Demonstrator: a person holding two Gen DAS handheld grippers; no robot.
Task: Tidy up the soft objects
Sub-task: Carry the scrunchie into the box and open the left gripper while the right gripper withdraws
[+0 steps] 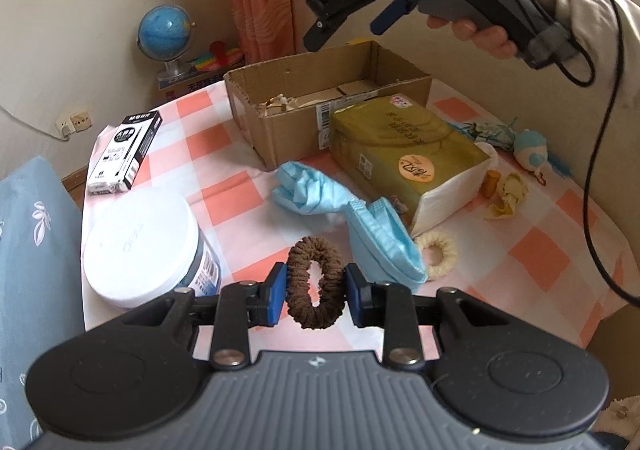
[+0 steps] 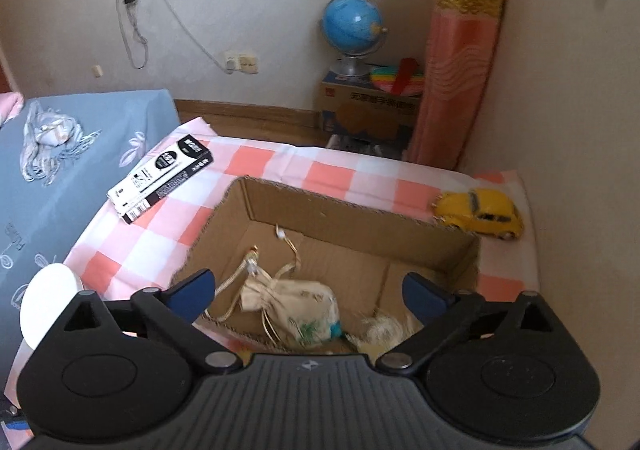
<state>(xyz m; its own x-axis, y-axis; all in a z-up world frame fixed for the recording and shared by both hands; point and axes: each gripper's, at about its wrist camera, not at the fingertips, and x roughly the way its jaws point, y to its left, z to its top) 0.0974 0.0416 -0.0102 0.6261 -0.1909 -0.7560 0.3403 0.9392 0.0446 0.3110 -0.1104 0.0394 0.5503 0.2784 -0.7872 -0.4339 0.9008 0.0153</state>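
Left gripper (image 1: 316,284) pinches brown scrunchie (image 1: 316,282) by its sides, right gripper (image 2: 310,290) gapes empty over cardboard box (image 2: 360,210); squashy loop may slip.

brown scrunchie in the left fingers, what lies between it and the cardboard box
In the left wrist view, a crumpled light blue glove lies on the checked cloth between the brown fabric scrunchie and the open cardboard box.

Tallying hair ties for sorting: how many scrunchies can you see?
2. The brown scrunchie is clamped in the left gripper; the cream scrunchie lies on the checked tablecloth beside the blue cloth. More may be hidden under it or in the cardboard box.
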